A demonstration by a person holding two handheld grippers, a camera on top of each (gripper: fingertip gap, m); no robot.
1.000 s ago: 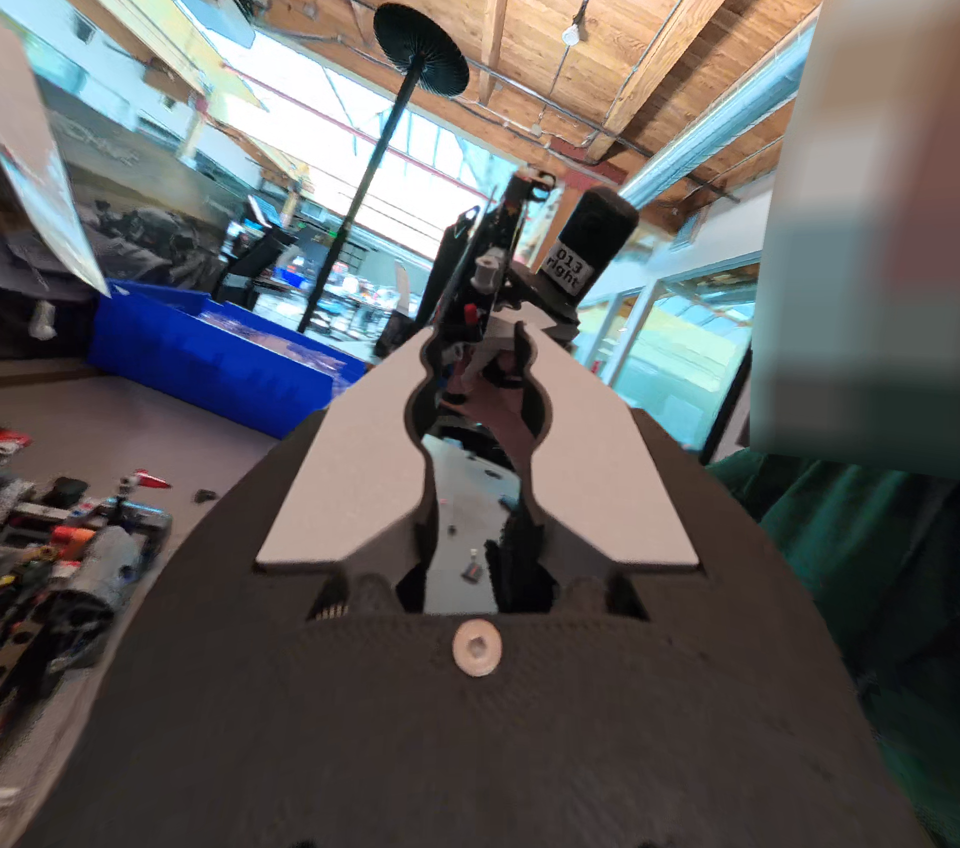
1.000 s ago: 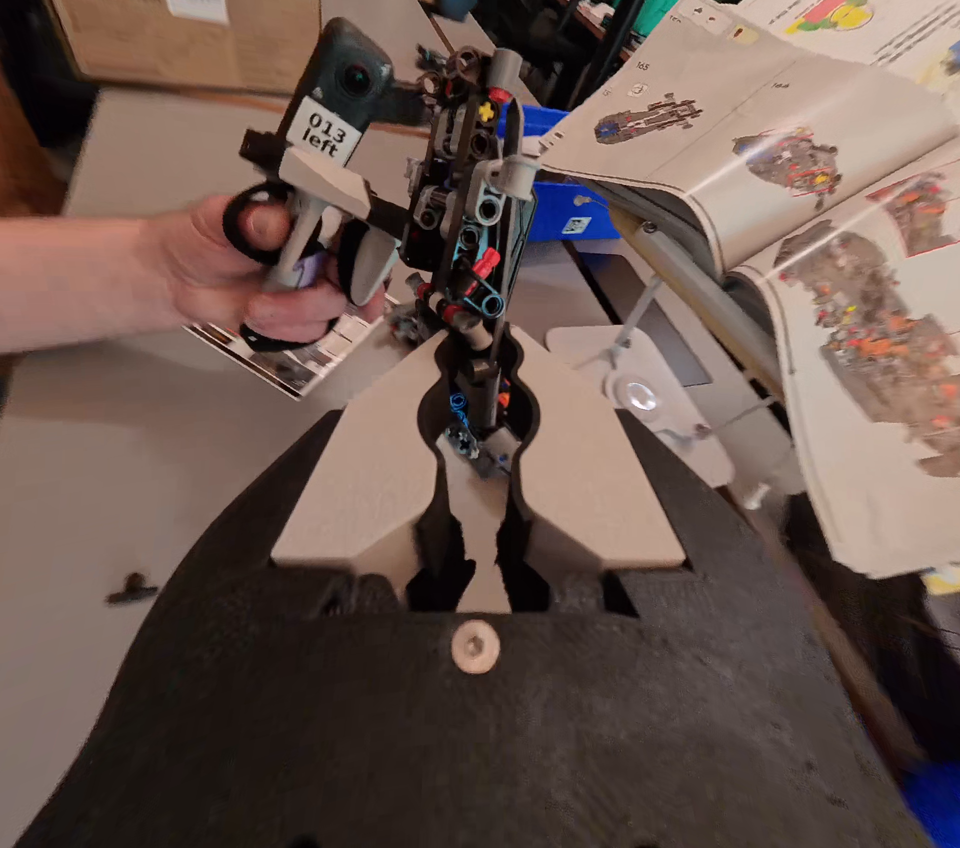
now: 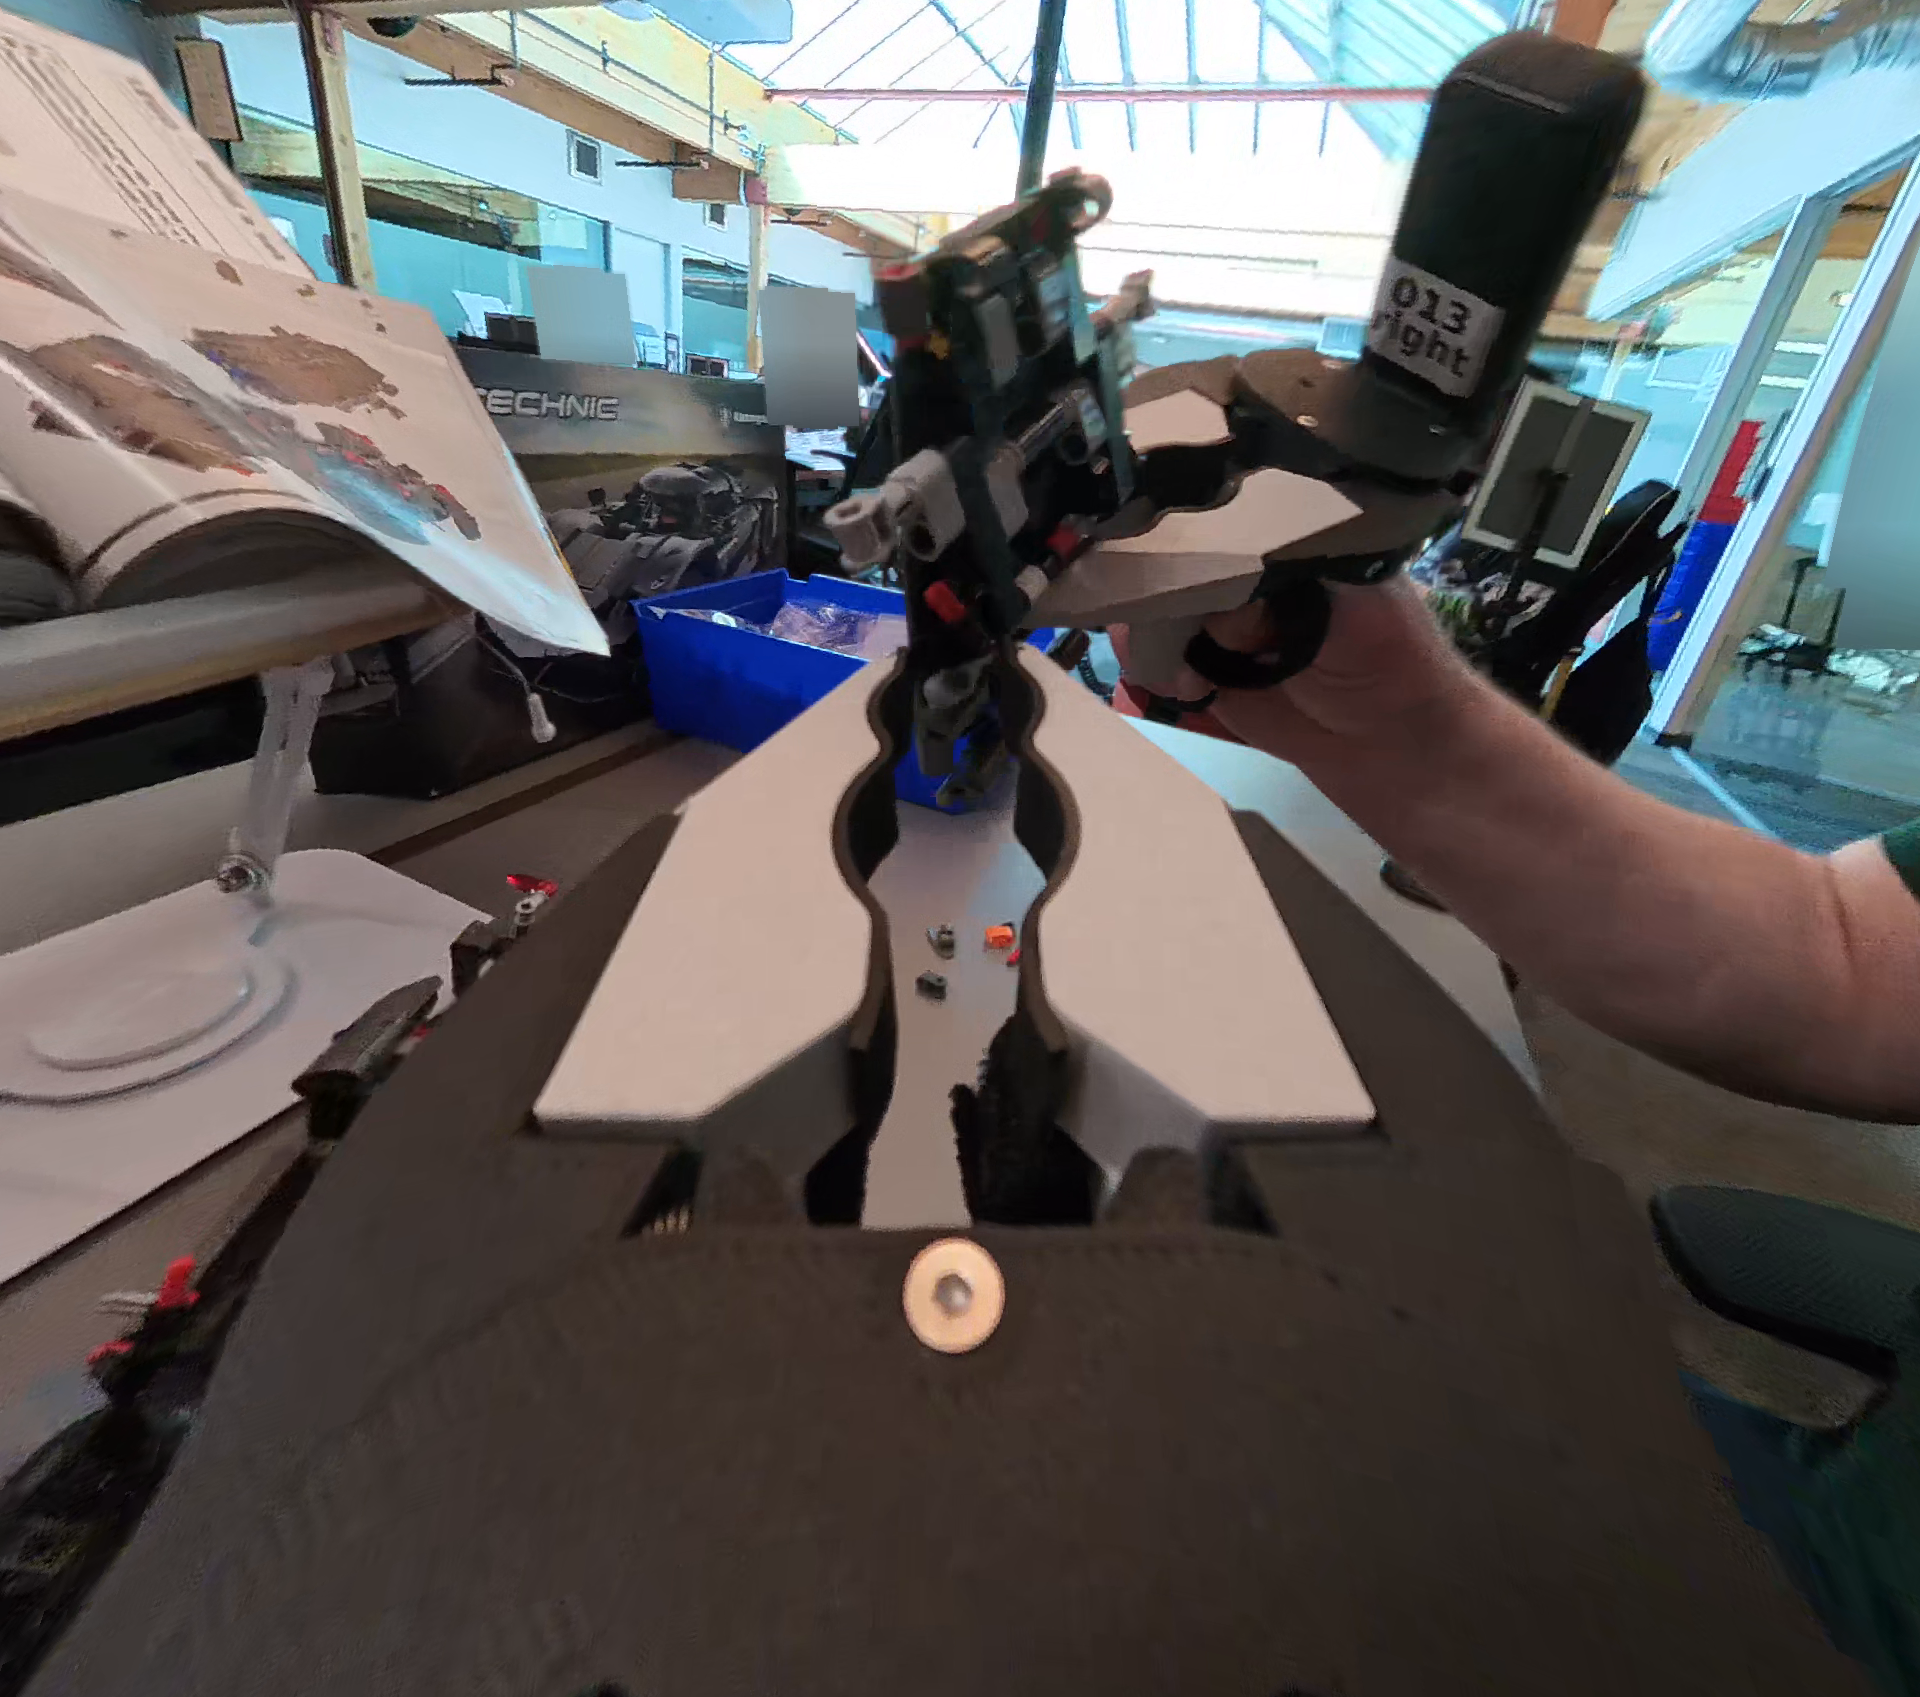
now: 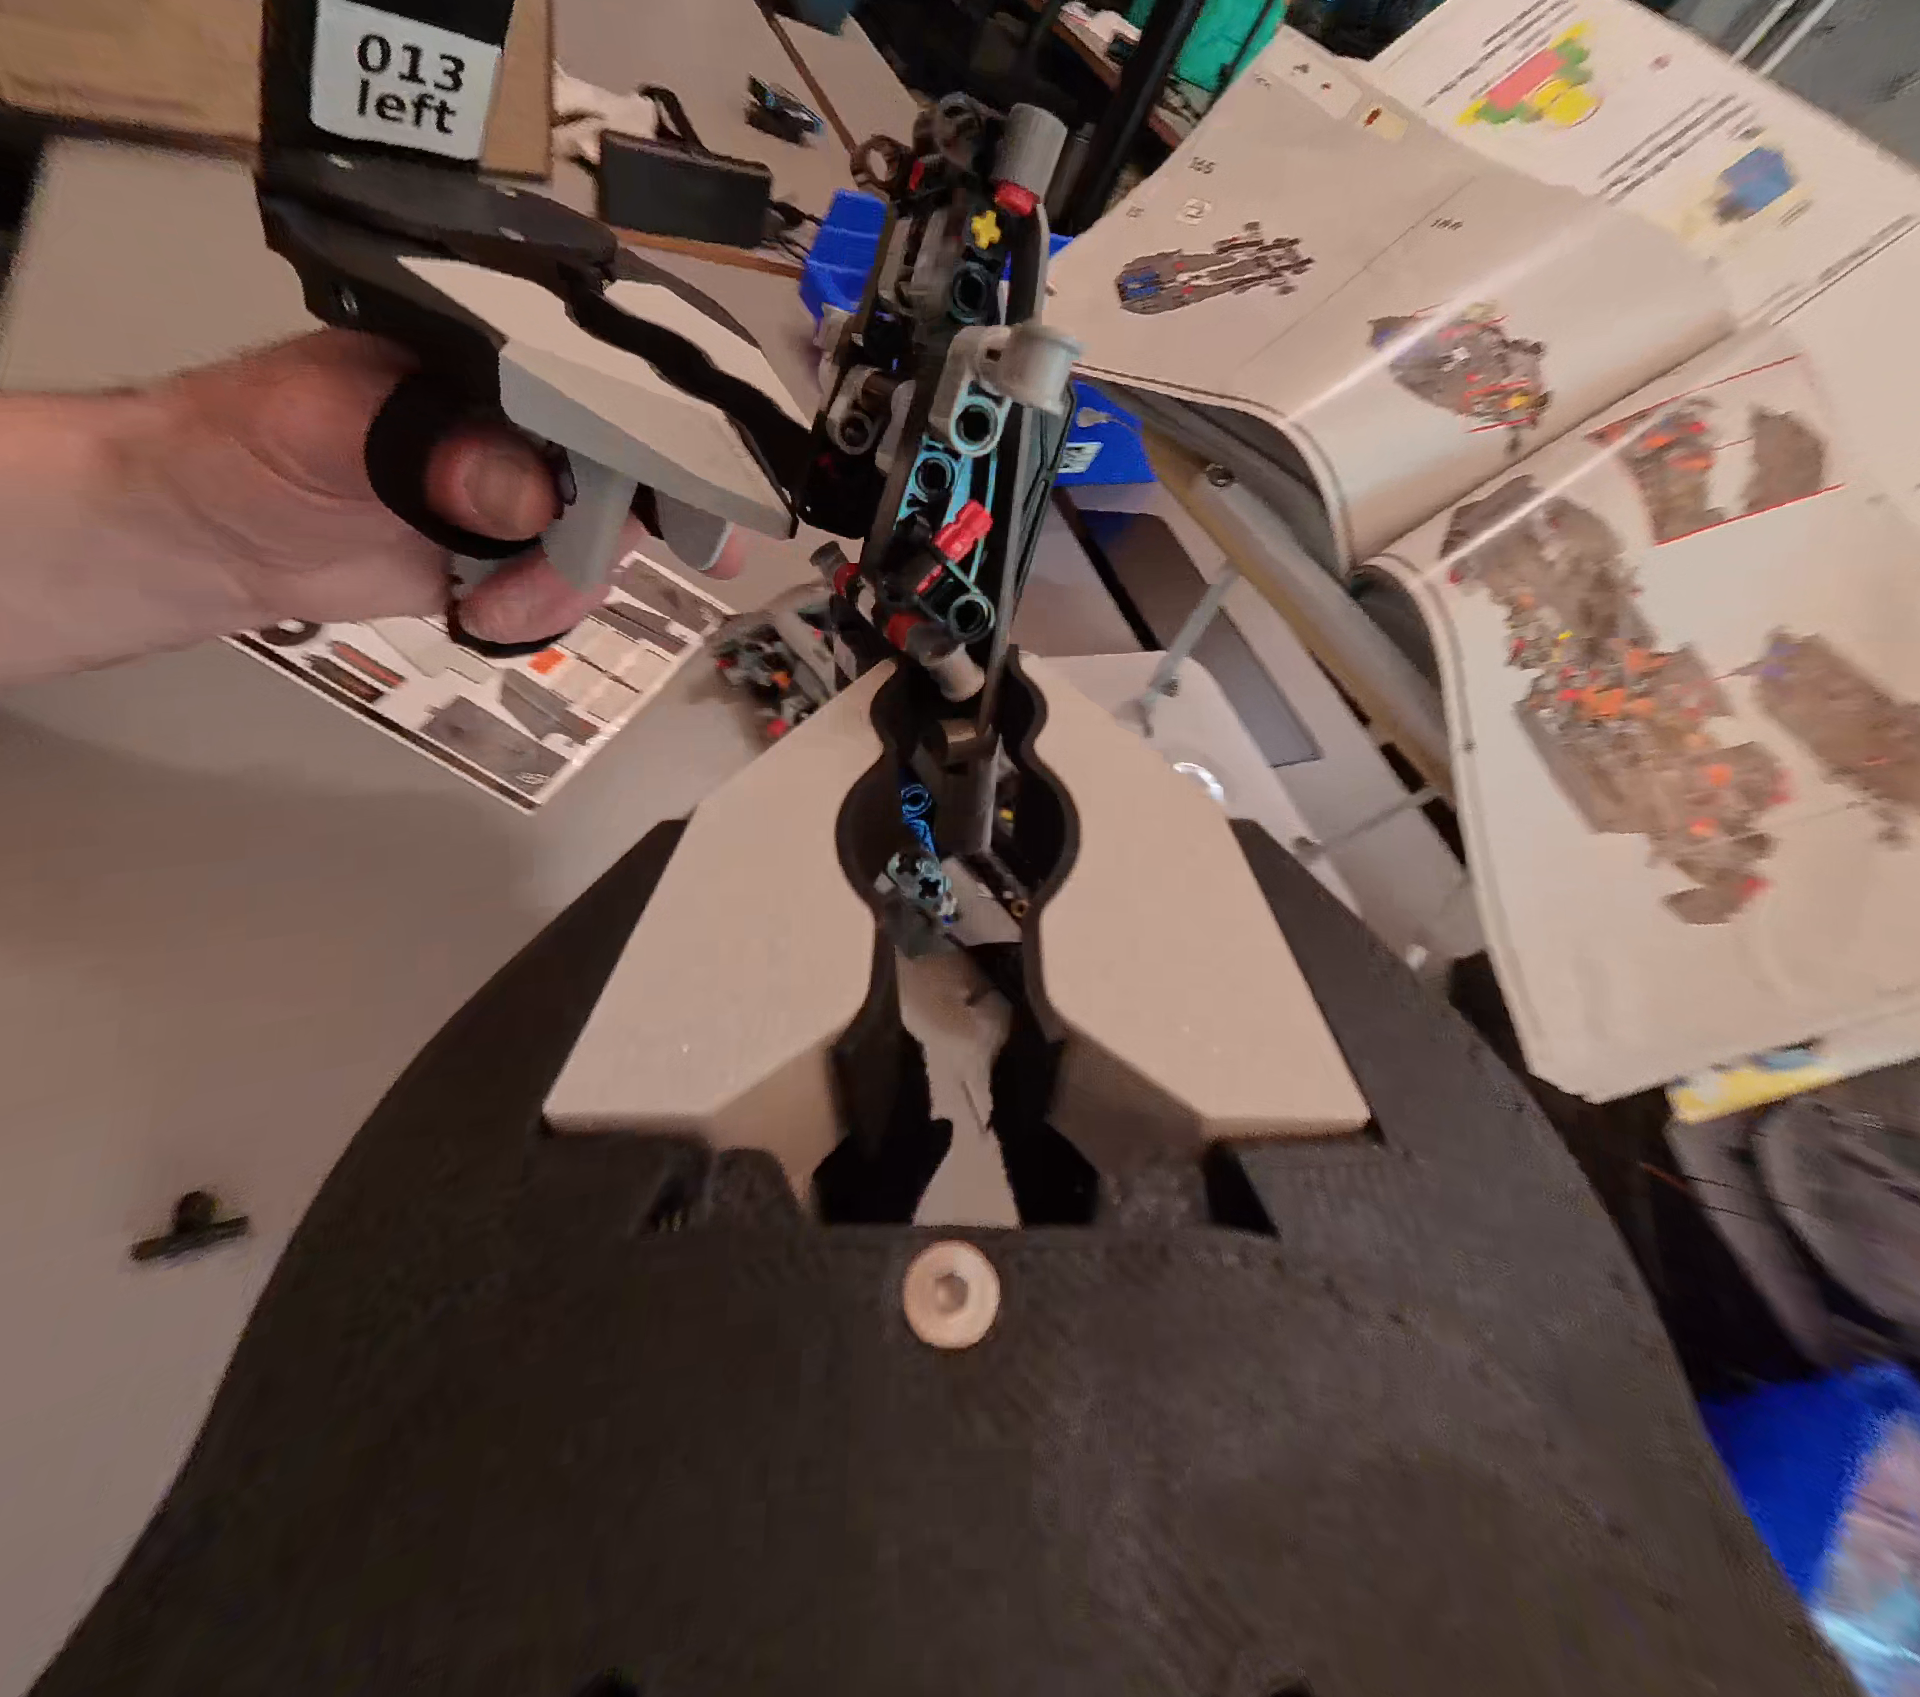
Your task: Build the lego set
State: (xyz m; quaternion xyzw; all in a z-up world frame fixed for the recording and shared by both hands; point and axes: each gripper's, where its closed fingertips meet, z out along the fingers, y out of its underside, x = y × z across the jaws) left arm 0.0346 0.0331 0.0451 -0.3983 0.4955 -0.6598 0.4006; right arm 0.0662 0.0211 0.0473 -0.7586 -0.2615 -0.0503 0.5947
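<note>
We held the lego assembly (image 4: 940,442) upright in the air above the table (image 4: 260,920), both grippers clamped on it: the right gripper (image 4: 951,717) pinched its lower end between its fingers, while the left gripper (image 3: 951,676) gripped it from the other side. The open instruction book (image 4: 1558,504) stood propped just beside it.
</note>
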